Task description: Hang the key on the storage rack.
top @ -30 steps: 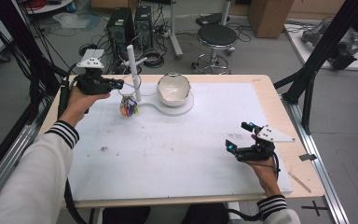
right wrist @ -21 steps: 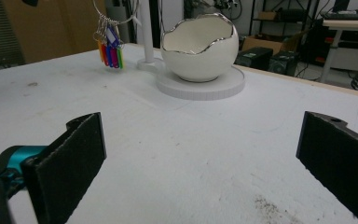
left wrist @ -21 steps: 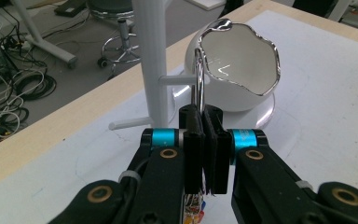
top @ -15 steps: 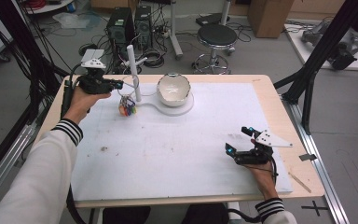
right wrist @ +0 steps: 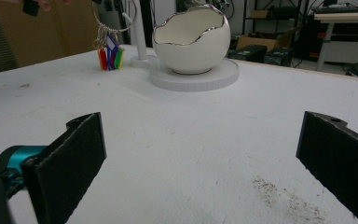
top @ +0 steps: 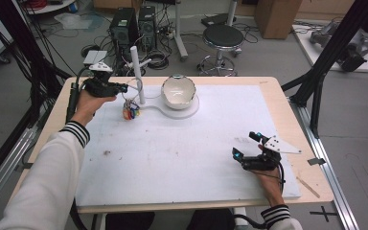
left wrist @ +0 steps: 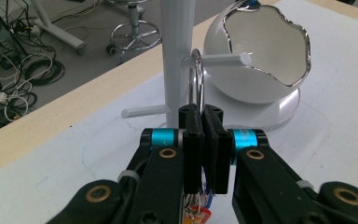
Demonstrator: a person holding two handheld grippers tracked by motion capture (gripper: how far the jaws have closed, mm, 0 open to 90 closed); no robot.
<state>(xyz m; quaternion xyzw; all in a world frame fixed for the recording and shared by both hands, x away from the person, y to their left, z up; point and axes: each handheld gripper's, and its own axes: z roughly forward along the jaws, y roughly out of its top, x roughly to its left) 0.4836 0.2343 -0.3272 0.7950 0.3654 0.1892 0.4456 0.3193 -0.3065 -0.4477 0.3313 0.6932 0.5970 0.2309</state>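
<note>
At the near right of the desk (top: 182,163) we rest the right gripper (top: 250,158) with its fingers spread wide on nothing, open white surface all around it. Farther off at the back left, our left gripper (left wrist: 204,135) has its fingers pressed on the metal key ring (left wrist: 196,79), which hangs over a peg of the white stand (left wrist: 177,51) with the coloured tags (top: 131,113) dangling beneath. We judge the ring light, stiff and slippery, best held on its lower arc; the egg-shaped bowl (top: 178,90) just beside looks fragile, and the desk's back edge is near.
</note>
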